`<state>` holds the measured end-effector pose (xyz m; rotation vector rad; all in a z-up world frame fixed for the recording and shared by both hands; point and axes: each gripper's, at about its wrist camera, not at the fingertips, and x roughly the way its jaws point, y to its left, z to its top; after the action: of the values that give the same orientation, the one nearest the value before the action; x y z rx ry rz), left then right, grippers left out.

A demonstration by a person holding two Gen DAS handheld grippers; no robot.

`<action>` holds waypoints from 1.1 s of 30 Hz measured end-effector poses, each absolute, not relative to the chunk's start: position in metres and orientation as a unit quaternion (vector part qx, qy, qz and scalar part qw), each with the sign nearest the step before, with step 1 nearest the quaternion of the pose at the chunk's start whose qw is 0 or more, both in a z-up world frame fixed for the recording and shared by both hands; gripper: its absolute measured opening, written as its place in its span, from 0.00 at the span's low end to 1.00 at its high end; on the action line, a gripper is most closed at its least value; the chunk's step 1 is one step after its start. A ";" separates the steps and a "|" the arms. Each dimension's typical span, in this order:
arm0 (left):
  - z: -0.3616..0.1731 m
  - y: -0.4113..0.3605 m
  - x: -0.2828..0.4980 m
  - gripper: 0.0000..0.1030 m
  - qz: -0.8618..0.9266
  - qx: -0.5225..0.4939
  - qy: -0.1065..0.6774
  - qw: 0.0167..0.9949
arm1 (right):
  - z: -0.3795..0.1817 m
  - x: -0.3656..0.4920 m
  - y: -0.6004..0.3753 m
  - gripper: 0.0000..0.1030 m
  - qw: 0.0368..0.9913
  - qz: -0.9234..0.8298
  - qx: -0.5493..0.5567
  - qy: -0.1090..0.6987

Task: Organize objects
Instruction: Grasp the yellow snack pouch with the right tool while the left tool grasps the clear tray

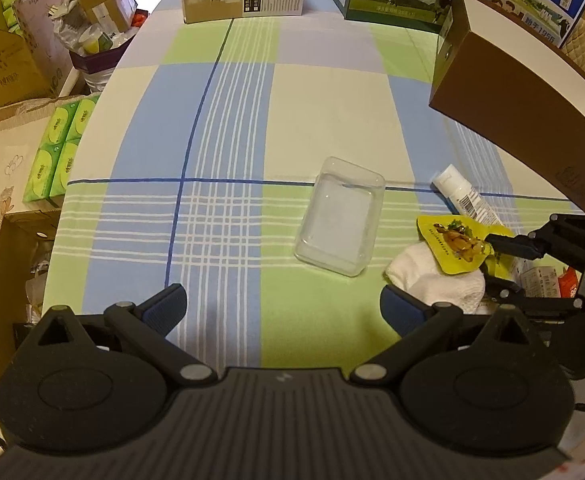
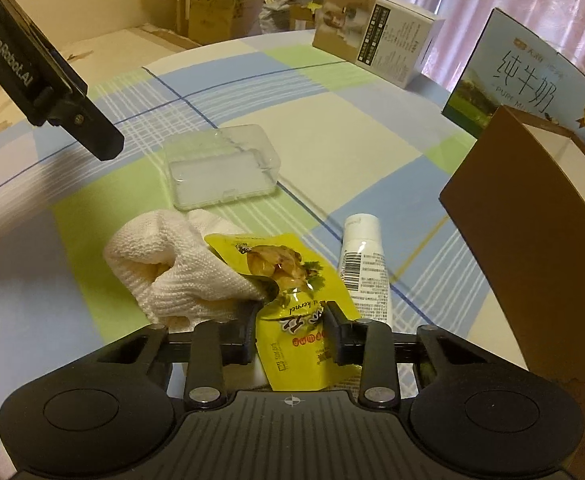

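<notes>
— Since the right gripper (image 2: 290, 334) is over the pile, which thing is it on?

— It pinches the yellow snack pouch (image 2: 288, 284), which lies long-ways between its fingers, leaning on the white towel (image 2: 180, 264) with the white tube (image 2: 364, 264) just beside.

— And the other one?

— The left gripper (image 1: 284, 304) is spread wide and empty. The clear box (image 1: 340, 216) lies ahead of it, nearer to it.

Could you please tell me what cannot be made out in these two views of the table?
- Small boxes, left wrist view: mostly hidden behind the right gripper.
- Brown box, right wrist view: cut off by the right edge; its inside is not visible.
- White tube, right wrist view: print too small to read.
- Yellow packet, right wrist view: lower end hidden under the gripper body.
</notes>
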<state>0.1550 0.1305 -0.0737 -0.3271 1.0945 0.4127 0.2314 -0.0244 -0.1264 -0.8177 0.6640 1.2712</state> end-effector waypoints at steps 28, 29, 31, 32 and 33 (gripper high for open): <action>-0.109 0.121 0.224 0.93 0.137 -0.071 0.530 0.834 | -0.055 0.311 -0.107 0.18 0.770 0.444 -0.053 0.456; -0.112 0.120 0.227 0.92 0.135 -0.066 0.531 0.834 | -0.053 0.312 -0.112 0.18 0.774 0.438 -0.050 0.455; -0.117 0.120 0.232 0.87 0.134 -0.060 0.534 0.833 | -0.048 0.316 -0.122 0.18 0.782 0.424 -0.044 0.454; -0.119 0.120 0.234 0.87 0.133 -0.060 0.534 0.833 | -0.047 0.318 -0.127 0.18 0.786 0.418 -0.041 0.453; -0.120 0.121 0.235 0.86 0.133 -0.060 0.533 0.833 | -0.045 0.319 -0.132 0.18 0.790 0.412 -0.037 0.453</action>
<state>0.2354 0.1207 -0.1201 -0.1263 1.1300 0.2809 0.3188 -0.1318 -0.0449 -0.0791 0.9750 0.8861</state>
